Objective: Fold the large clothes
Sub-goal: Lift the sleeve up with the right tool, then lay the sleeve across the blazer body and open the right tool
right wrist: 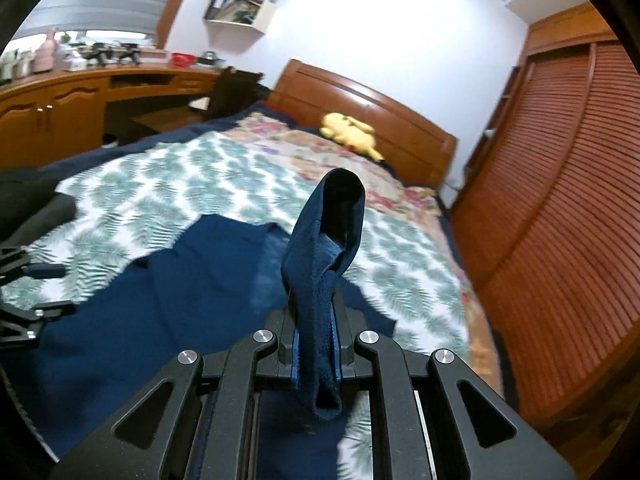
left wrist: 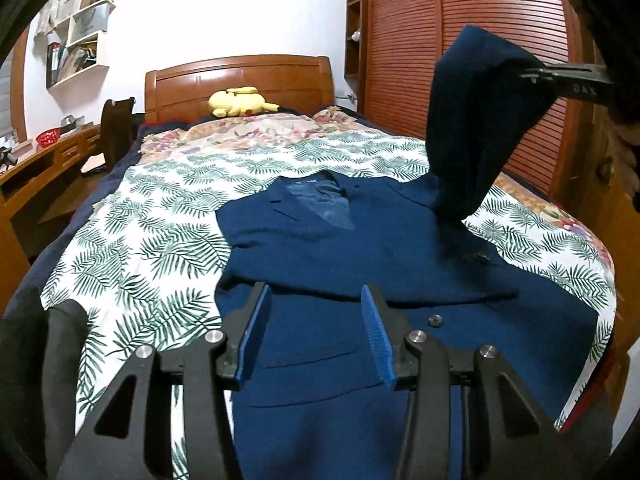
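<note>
A navy blue jacket [left wrist: 320, 248] lies flat, collar away from me, on the leaf-print bedsheet [left wrist: 168, 208]. Its left sleeve is folded across the chest. My left gripper [left wrist: 314, 292] hovers open over the jacket's lower front, with nothing between its blue pads [left wrist: 256, 332]. My right gripper [left wrist: 536, 74] is shut on the cuff end of the right sleeve [left wrist: 480, 120] and holds it up high over the jacket's right shoulder. In the right wrist view the sleeve [right wrist: 332, 232] stands up from the right gripper [right wrist: 316, 312], with the jacket [right wrist: 180, 280] below and the left gripper [right wrist: 36, 292] at the left edge.
A yellow plush toy [left wrist: 238, 102] lies by the wooden headboard [left wrist: 240, 76]. A slatted wooden wardrobe [left wrist: 460, 40] runs along the right of the bed. A desk [right wrist: 80, 96] and a chair stand to the left. A dark garment [left wrist: 40, 340] lies at the near left corner.
</note>
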`<state>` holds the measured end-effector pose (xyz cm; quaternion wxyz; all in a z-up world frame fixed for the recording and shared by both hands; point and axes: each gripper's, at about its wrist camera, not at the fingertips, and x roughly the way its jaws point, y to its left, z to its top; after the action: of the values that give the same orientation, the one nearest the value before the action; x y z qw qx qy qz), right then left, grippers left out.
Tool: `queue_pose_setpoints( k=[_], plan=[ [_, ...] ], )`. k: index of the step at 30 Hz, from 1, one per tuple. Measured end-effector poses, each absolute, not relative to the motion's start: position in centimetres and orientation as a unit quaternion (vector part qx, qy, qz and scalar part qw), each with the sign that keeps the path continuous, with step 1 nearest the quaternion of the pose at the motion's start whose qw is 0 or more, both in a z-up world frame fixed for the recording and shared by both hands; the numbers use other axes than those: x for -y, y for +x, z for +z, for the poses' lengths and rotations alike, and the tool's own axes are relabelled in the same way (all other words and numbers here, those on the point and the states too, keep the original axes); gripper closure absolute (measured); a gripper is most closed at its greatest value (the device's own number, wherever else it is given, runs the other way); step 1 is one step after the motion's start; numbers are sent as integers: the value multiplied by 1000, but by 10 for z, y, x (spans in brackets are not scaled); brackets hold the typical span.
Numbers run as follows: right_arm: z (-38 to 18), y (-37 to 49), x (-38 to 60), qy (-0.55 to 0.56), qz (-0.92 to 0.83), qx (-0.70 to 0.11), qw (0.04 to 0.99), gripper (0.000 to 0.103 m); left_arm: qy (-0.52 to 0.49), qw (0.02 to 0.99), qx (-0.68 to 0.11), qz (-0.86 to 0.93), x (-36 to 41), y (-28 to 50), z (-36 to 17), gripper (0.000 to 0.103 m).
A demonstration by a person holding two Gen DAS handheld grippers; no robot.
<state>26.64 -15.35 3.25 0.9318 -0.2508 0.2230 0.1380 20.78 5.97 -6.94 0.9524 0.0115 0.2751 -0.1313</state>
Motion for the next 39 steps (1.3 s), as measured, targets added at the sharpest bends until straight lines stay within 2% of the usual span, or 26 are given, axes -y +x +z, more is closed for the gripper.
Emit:
queue_pose_setpoints(
  k=[18,20,23,24,31,39],
  plan=[
    [-11,243,104,-230,228,-279,904,92,-6,957,-269,-107,-82,214,-67,57],
    [-13,243,104,-218,229,-288,904,86,-6,957,-269,-107,-82,214,-67,57],
    [-15,240,103,-207,243,-291,902,61,-4,957,-269,-106,-82,214,-68,57],
    [-15,237,103,-204,252,-287,901,56,-3,957,-270,-105,-83,214,-68,57],
    [-32,237,109,-192,259,-299,898,54,0,956,-273,-102,-84,213,-71,57],
    [-98,261,119,-171,241,-356,887,54,7,949,-293,-113,-77,215,-84,57]
  ],
)
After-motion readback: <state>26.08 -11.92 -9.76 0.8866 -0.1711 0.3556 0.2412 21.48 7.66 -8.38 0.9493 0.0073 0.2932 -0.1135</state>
